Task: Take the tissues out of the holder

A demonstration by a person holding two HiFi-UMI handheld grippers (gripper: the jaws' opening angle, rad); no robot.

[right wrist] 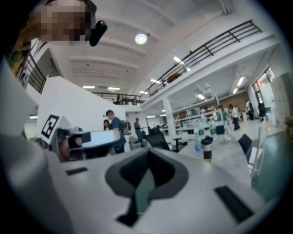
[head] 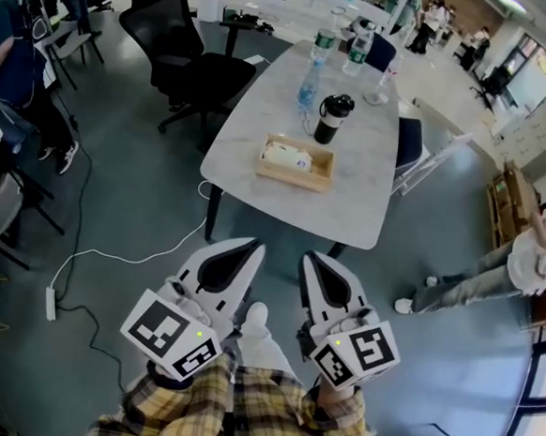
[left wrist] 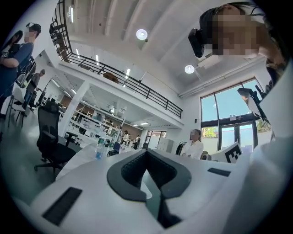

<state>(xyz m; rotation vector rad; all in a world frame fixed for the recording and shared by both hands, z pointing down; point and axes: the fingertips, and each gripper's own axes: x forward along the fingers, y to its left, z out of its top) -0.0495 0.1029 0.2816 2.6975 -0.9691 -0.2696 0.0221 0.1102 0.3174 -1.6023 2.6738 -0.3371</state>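
A shallow wooden holder (head: 318, 179) sits near the front of the marble-topped table (head: 369, 196), with a white pack of tissues (head: 285, 155) lying in its left half. My left gripper (head: 252, 248) and right gripper (head: 310, 259) hang side by side close to my body, over the floor and short of the table's near edge. Both are shut with nothing between the jaws. In the left gripper view the gripper (left wrist: 146, 151) tilts upward at the ceiling, and the right gripper (right wrist: 147, 152) does too. Neither gripper view shows the holder.
Behind the holder stand a black tumbler (head: 333, 118) and several water bottles (head: 310, 82). Black office chairs (head: 178, 50) stand left of the table. A person (head: 524, 260) sits at the right. A white cable and power strip (head: 52, 300) lie on the floor at left.
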